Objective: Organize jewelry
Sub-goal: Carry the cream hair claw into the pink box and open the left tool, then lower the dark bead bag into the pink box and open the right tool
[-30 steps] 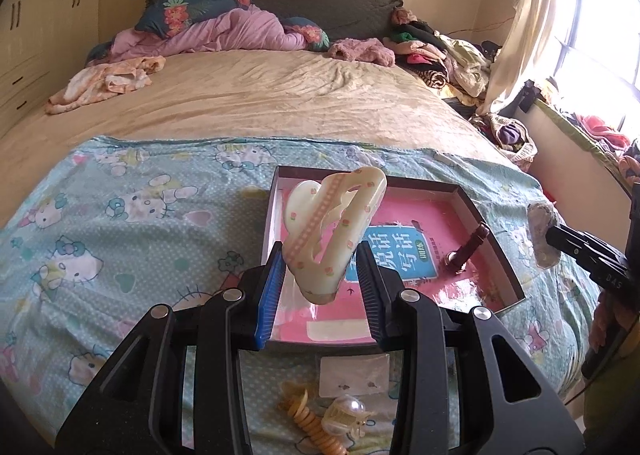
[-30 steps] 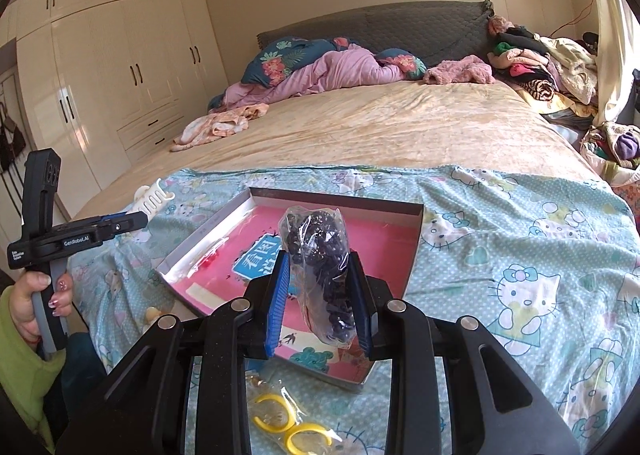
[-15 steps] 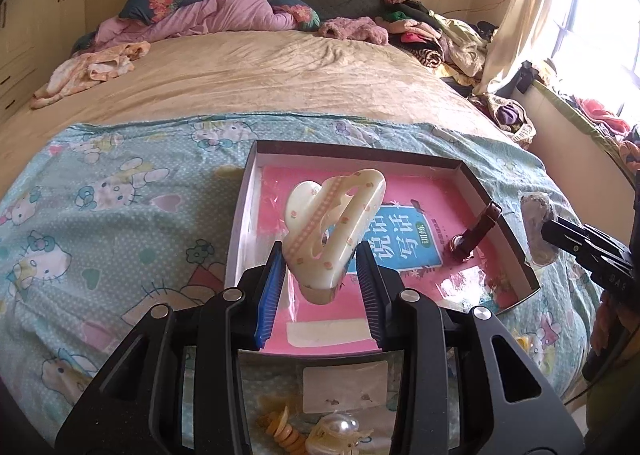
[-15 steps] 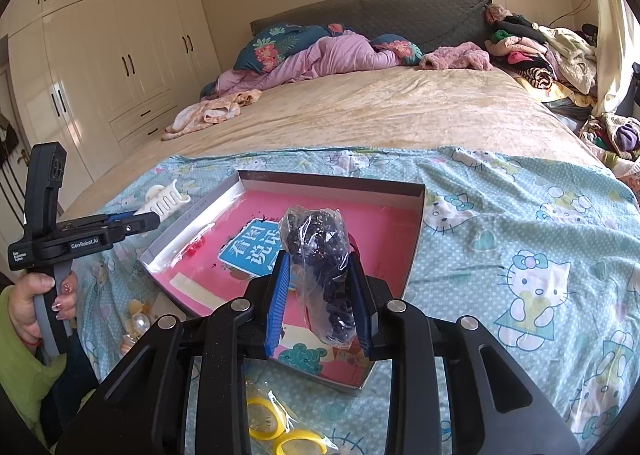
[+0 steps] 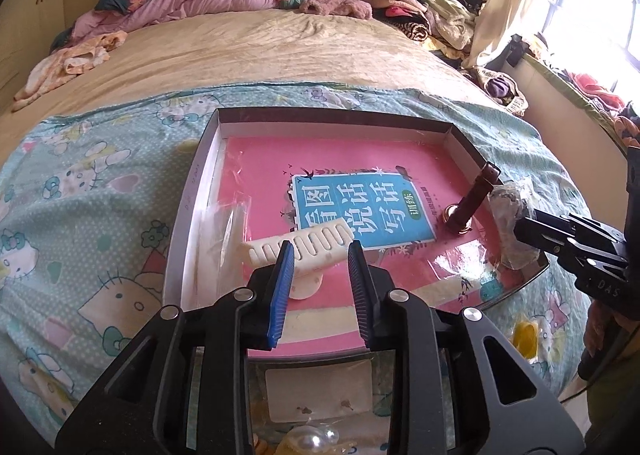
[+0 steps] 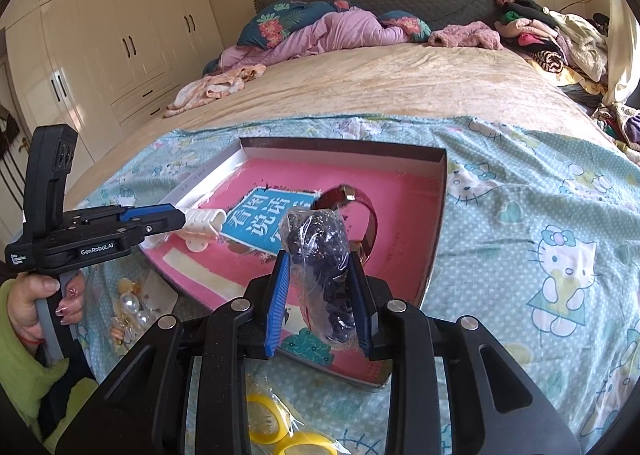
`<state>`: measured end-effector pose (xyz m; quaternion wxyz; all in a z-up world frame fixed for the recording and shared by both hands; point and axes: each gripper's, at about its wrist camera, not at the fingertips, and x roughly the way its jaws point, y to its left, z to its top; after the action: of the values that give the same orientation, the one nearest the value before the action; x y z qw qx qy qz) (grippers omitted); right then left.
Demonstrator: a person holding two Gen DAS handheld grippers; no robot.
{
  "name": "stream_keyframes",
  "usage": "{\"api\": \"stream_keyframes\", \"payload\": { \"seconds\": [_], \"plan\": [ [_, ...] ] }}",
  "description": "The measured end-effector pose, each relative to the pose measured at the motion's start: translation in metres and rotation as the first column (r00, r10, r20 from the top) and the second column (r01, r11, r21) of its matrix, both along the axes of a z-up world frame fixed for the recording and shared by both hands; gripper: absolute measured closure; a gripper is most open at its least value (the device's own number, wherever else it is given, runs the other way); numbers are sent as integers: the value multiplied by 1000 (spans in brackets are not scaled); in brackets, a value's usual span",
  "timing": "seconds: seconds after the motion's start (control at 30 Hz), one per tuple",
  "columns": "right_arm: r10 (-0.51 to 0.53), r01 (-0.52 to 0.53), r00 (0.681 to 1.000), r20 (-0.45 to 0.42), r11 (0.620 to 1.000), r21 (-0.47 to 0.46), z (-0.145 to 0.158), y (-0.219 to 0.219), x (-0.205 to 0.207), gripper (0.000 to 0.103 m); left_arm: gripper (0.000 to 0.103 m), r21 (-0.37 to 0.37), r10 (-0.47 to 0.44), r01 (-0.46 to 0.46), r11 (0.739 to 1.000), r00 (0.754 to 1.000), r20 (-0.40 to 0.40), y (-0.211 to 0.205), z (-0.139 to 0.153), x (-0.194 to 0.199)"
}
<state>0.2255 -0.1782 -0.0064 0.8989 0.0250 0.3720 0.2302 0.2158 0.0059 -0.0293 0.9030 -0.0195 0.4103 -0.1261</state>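
Note:
A shallow box [image 5: 208,159] with a pink and blue book cover inside lies on the Hello Kitty blanket; it also shows in the right wrist view [image 6: 438,215]. A cream hair claw clip [image 5: 304,243] lies on its side in the box, just in front of my left gripper [image 5: 320,255], whose jaws stand apart around its base. The clip also shows in the right wrist view [image 6: 202,225]. My right gripper [image 6: 318,267] is shut on a clear bag of dark beads [image 6: 320,251], held over the box's near edge. A red watch [image 6: 360,215] lies in the box.
Yellow rings in a bag [image 6: 276,427] lie on the blanket below my right gripper. Pearl pieces and a small white card [image 5: 320,387] lie under my left gripper. Clothes are piled at the bed's far right [image 5: 420,11]. A wardrobe [image 6: 100,35] stands at left.
The left gripper lowered the cream clip into the box and its jaws opened; the clip now lies on its side. The right gripper moved closer over the box, still holding the bead bag.

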Motion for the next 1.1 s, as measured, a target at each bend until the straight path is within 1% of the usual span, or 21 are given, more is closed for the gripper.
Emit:
{"api": "stream_keyframes", "payload": {
  "seconds": [0.33, 0.63, 0.7, 0.8, 0.83, 0.9, 0.97, 1.03, 1.07, 1.1],
  "plan": [
    [1, -2, 999, -41, 1000, -31, -21, 11, 7, 75, 83, -2, -5, 5, 1000, 1000, -9, -1, -3, -1],
    [1, -2, 999, -44, 1000, -21, -20, 10, 5, 73, 83, -5, -6, 5, 1000, 1000, -7, -1, -4, -3],
    [0, 0, 999, -44, 1000, -18, -19, 9, 3, 70, 83, -5, -4, 4, 1000, 1000, -6, -2, -2, -5],
    [-8, 8, 999, -39, 1000, -3, -15, 5, -2, 59, 83, -6, -2, 2, 1000, 1000, -4, -1, 1, -8],
    [-11, 11, 999, -36, 1000, 2, -14, 4, -3, 53, 83, -6, -2, 2, 1000, 1000, -4, -1, 1, -9],
    [-16, 17, 999, -30, 1000, 11, -10, 1, -7, 48, 83, -7, 1, -1, 1000, 1000, -5, -1, 4, -11],
    [-25, 25, 999, -25, 999, 21, -6, -2, -10, 38, 82, -10, 6, -6, 1000, 1000, -5, 0, 7, -13],
    [-32, 33, 999, -17, 999, 30, -1, -4, -13, 34, 81, -17, 10, -11, 1000, 1000, -6, 2, 10, -15],
    [-35, 36, 999, -14, 999, 36, 1, -6, -15, 31, 76, -20, 12, -13, 1000, 1000, -7, 3, 12, -15],
    [-38, 38, 999, -12, 998, 42, 4, -7, -16, 30, 67, -21, 16, -16, 1000, 1000, -7, 4, 13, -16]
  ]
}}
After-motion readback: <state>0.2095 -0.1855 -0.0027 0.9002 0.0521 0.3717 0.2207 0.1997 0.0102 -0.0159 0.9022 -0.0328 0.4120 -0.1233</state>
